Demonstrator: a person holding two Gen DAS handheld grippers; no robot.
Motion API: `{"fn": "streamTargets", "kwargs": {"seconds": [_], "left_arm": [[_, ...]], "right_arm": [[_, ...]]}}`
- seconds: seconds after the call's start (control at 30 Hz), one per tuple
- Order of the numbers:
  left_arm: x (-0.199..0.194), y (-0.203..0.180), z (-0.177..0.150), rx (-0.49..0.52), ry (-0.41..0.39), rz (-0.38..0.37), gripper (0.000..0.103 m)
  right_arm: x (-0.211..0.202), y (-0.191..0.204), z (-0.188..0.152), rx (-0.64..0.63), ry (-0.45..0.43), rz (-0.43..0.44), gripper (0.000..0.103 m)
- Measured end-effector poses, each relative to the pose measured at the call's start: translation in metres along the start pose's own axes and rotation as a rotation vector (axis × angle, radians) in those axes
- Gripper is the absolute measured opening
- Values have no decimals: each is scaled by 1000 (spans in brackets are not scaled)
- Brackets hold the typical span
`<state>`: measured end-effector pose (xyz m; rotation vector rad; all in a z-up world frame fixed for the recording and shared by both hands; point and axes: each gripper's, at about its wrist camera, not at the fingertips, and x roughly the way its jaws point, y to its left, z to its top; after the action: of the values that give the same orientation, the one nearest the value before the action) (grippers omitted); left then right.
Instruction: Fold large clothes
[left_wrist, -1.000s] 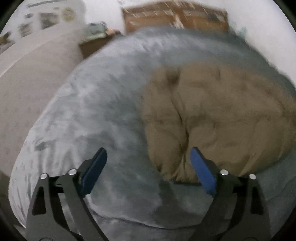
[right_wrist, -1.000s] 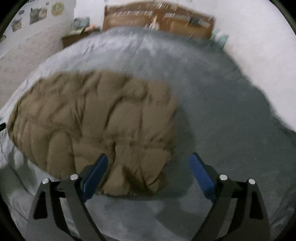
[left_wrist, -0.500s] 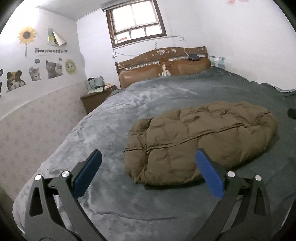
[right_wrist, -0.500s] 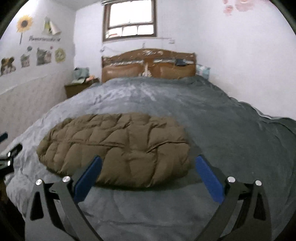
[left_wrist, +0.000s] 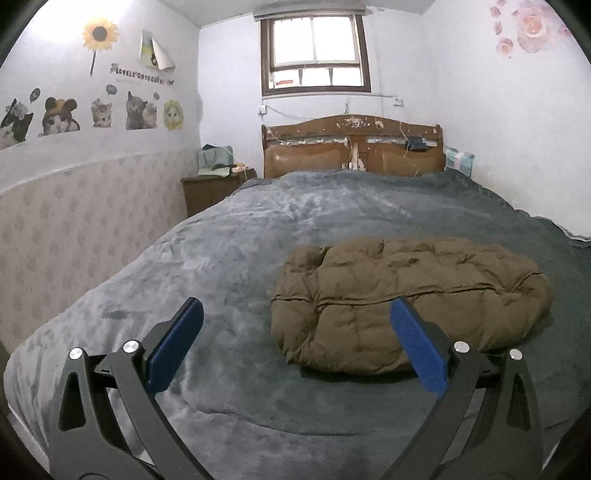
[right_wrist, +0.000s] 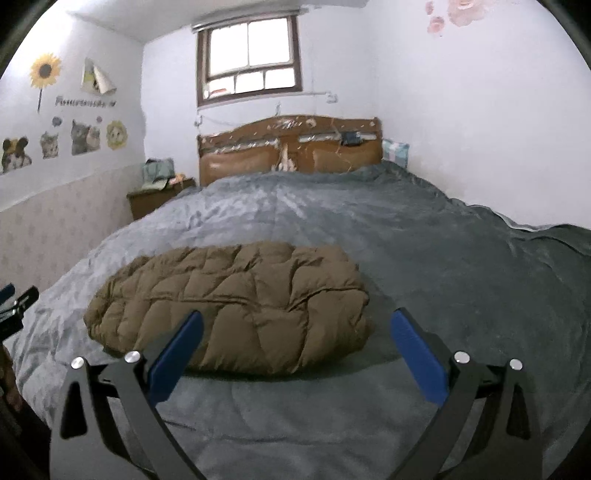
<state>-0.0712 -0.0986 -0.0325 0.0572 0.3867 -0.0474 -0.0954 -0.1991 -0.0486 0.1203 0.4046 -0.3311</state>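
Note:
A brown quilted puffer jacket lies folded into a thick bundle on the grey bedspread. It also shows in the right wrist view. My left gripper is open and empty, held above the near part of the bed, with the jacket's left end just beyond its right finger. My right gripper is open and empty, with the jacket's right end beyond its left finger. Part of the left gripper shows at the left edge of the right wrist view.
The bed has a wooden headboard at the far end under a window. A brown nightstand with bags on it stands at the far left. Walls run close along both sides of the bed.
Both grippers have lifted and pulled back from close above the jacket, tilting up so the whole room shows. The jacket stays folded on the bed. Both stay open.

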Motion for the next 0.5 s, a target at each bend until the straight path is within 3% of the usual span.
{"fn": "streamTargets", "kwargs": {"seconds": [0.5], "left_arm": [[-8, 2, 0, -21, 18, -16, 100]], "right_arm": [[-4, -1, 0, 22, 1, -1, 101]]}}
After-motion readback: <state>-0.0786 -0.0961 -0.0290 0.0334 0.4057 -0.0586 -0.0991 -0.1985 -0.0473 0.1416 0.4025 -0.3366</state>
